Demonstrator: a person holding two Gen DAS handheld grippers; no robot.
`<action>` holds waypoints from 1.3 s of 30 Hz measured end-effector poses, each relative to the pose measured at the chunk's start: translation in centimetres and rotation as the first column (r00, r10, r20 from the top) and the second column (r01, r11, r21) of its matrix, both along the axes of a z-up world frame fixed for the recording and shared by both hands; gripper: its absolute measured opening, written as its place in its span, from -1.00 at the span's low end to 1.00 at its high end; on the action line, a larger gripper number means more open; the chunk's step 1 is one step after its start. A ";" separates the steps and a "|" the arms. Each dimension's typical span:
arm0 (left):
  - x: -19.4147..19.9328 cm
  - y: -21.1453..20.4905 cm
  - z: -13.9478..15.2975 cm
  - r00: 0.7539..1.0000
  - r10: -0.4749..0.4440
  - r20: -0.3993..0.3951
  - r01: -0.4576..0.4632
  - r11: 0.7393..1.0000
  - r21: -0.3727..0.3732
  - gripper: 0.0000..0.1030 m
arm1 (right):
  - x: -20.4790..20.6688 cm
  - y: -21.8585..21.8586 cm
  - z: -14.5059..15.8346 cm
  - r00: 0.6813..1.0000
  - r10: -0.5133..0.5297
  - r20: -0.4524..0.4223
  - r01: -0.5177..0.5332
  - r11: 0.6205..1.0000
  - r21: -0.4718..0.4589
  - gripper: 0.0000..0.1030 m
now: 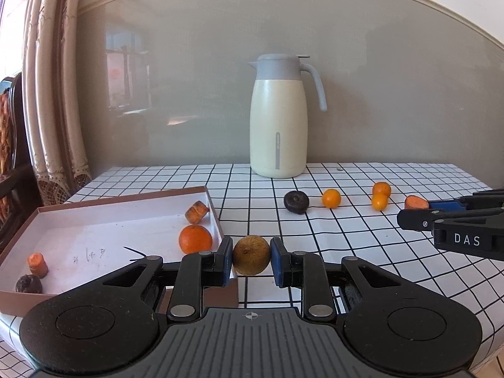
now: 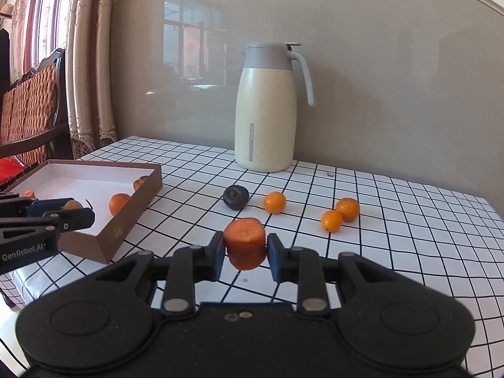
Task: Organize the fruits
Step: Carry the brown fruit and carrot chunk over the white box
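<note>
My left gripper (image 1: 251, 256) is shut on a brownish-yellow round fruit (image 1: 251, 254), held just past the near right corner of the brown box (image 1: 104, 203). The box holds an orange (image 1: 195, 238), two carrot pieces (image 1: 197, 211) (image 1: 37, 264) and a dark fruit (image 1: 29, 284). My right gripper (image 2: 245, 250) is shut on a carrot chunk (image 2: 245, 242) above the table. On the table lie a dark fruit (image 2: 236, 197) and three small oranges (image 2: 274, 202) (image 2: 331, 220) (image 2: 347, 209). The box also shows in the right wrist view (image 2: 126, 217).
A cream thermos jug (image 1: 278, 119) with a grey lid stands at the back of the checked tablecloth (image 1: 346, 245), against the wall. Curtains (image 1: 50, 94) and a wooden chair (image 2: 28, 110) stand to the left of the table.
</note>
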State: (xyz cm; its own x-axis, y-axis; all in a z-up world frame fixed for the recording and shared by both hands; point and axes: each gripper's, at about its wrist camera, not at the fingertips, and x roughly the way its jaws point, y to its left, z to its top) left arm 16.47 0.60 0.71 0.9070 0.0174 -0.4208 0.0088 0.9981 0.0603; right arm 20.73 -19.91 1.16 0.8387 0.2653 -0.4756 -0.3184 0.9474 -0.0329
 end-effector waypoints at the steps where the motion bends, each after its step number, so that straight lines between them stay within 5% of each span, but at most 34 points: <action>1: -0.1 0.3 0.1 1.000 0.006 0.003 -0.006 1.000 0.001 -0.50 | -0.1 0.3 0.0 1.000 0.009 0.003 -0.009 1.000 -0.001 -0.61; 39: -3.2 13.6 0.6 0.968 0.250 0.037 -0.248 0.968 -0.041 -0.50 | -1.5 12.7 0.6 0.957 0.280 0.073 -0.281 0.960 0.002 -0.61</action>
